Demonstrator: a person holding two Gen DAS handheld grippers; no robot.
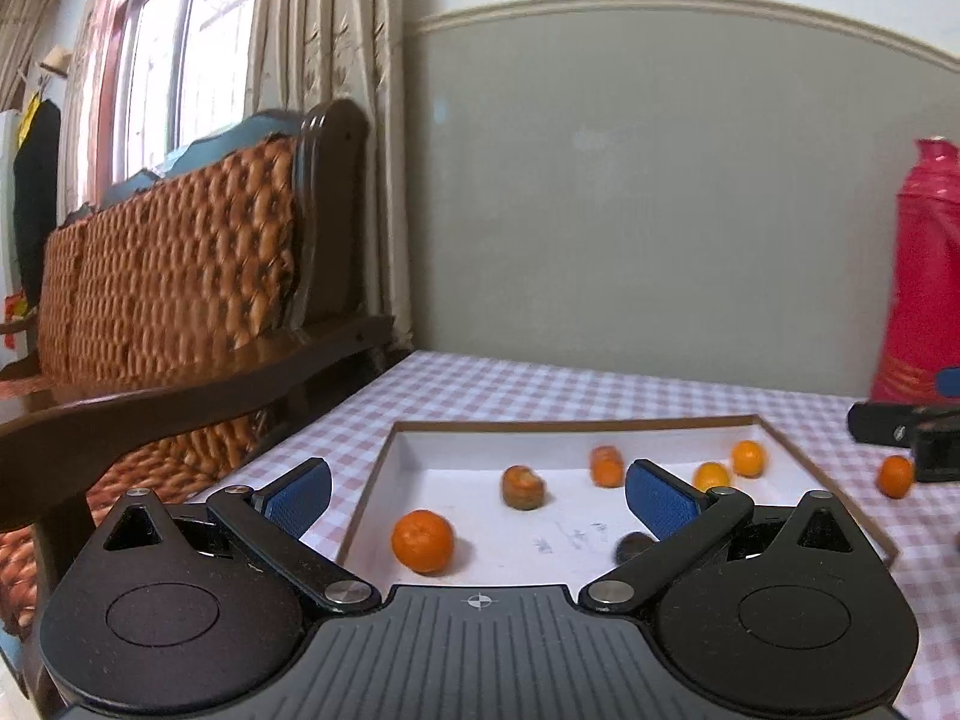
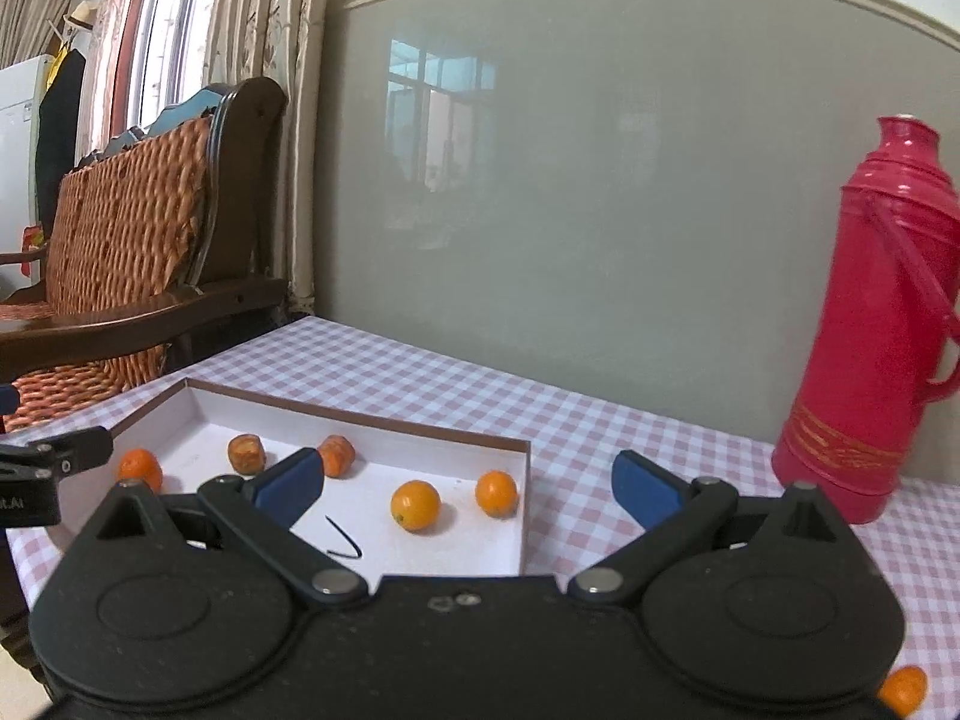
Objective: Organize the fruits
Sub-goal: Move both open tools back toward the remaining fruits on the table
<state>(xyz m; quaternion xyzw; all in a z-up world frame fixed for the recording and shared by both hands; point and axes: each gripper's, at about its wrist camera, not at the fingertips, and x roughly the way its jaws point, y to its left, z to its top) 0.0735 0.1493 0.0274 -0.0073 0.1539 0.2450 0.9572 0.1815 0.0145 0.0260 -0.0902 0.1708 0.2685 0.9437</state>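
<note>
A shallow white box (image 1: 384, 468) with a brown rim lies on the checked tablecloth and shows in the right wrist view (image 2: 522, 516) too. Several small oranges lie in it: a large one (image 1: 422, 541) at the front left, two brownish ones (image 1: 523, 486) (image 1: 606, 465), two at the back right (image 1: 711, 476) (image 1: 747, 458). One orange (image 1: 894, 476) lies on the cloth outside the box, to its right. My left gripper (image 1: 477, 495) is open and empty above the box's near edge. My right gripper (image 2: 468, 489) is open and empty over the box's right end. Another orange (image 2: 903, 690) lies at the lower right.
A red thermos (image 2: 870, 330) stands on the table at the right by the grey wall. A wooden chair with a woven cushion (image 1: 180, 300) stands left of the table. A small dark object (image 1: 633, 543) lies in the box. The right gripper shows at the left view's right edge (image 1: 900, 426).
</note>
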